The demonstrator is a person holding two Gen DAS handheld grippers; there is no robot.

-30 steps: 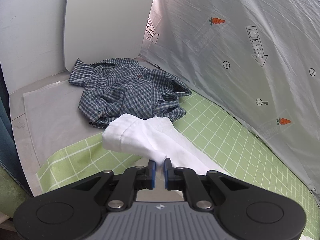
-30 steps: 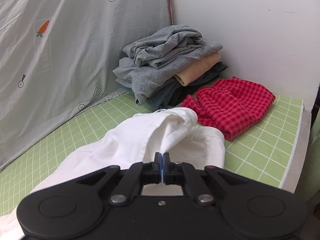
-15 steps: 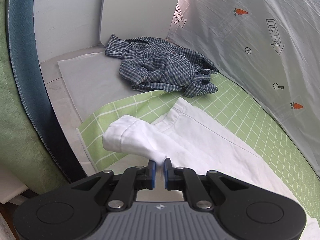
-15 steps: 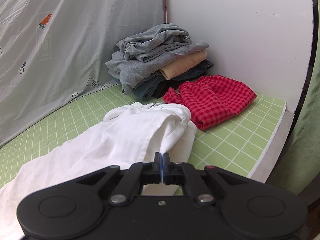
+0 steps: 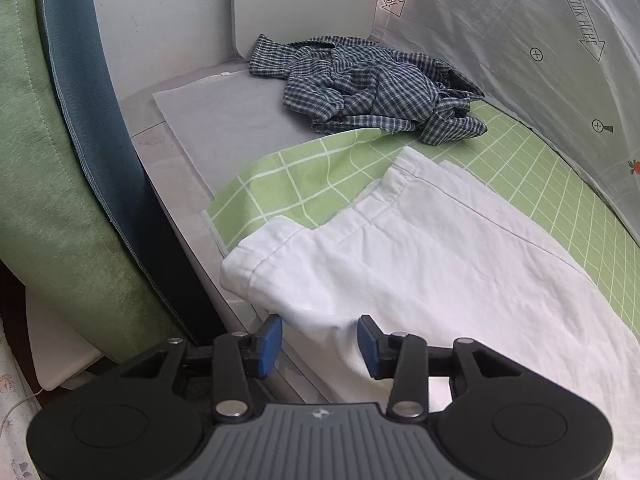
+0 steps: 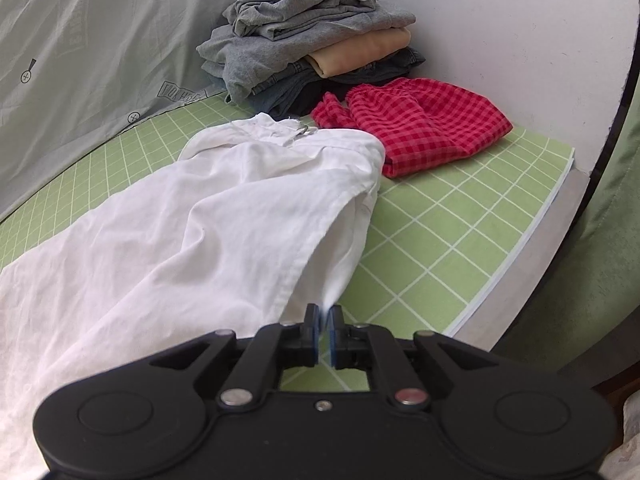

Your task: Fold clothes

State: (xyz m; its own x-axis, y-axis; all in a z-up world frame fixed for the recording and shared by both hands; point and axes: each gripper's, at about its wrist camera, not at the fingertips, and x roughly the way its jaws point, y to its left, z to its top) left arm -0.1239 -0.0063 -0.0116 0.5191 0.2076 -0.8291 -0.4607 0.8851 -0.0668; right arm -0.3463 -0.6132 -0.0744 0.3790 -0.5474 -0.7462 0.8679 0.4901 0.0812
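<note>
The white trousers (image 5: 420,264) lie along the green grid mat's (image 5: 316,176) front edge. Their hem hangs between the left gripper's (image 5: 320,344) wide-spread fingers, while the right gripper (image 6: 324,332) pinches their waist end (image 6: 332,288).

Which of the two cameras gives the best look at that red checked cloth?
The right wrist view. The red checked cloth lies in full sight there on the green grid mat, beside the stack of folded clothes. The left wrist view shows none of it; that camera faces the other end.
</note>
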